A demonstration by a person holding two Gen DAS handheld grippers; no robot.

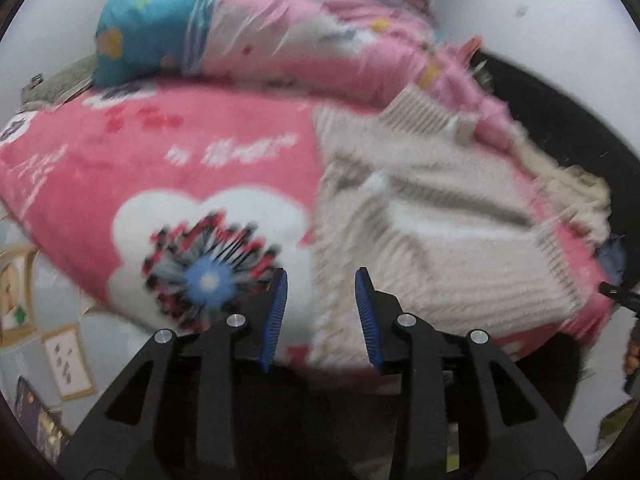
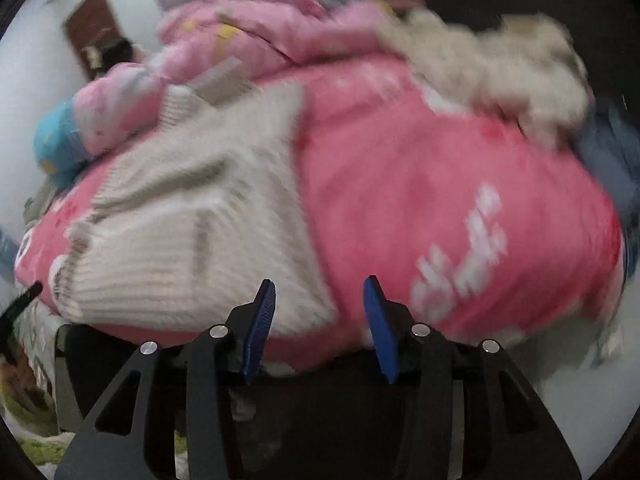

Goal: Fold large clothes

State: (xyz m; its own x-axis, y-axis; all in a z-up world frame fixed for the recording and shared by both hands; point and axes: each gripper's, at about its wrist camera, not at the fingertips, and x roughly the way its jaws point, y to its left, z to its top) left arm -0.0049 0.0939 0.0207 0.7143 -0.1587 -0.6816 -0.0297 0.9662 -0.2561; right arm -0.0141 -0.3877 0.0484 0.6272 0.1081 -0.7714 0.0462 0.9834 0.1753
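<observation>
Spread across most of both frames, a pink blanket [image 1: 168,160] printed with white lettering and a large white flower with a blue centre; folded on it, a cream ribbed knit sweater [image 1: 420,240], filling the right half of the left wrist view and the left-centre of the right wrist view [image 2: 192,220], flat, one sleeve laid diagonally over the body; heaped behind at the top of both frames, a pale pink quilt [image 1: 312,48] with a turquoise end at upper left; at upper right of the right wrist view, a fluffy beige garment [image 2: 500,60], blurred; at bottom centre, left gripper [image 1: 321,280] with blue pads apart, nothing between them, hanging over the sweater's near edge; right gripper [image 2: 320,286] likewise parted and empty, above the sweater's lower right corner.
</observation>
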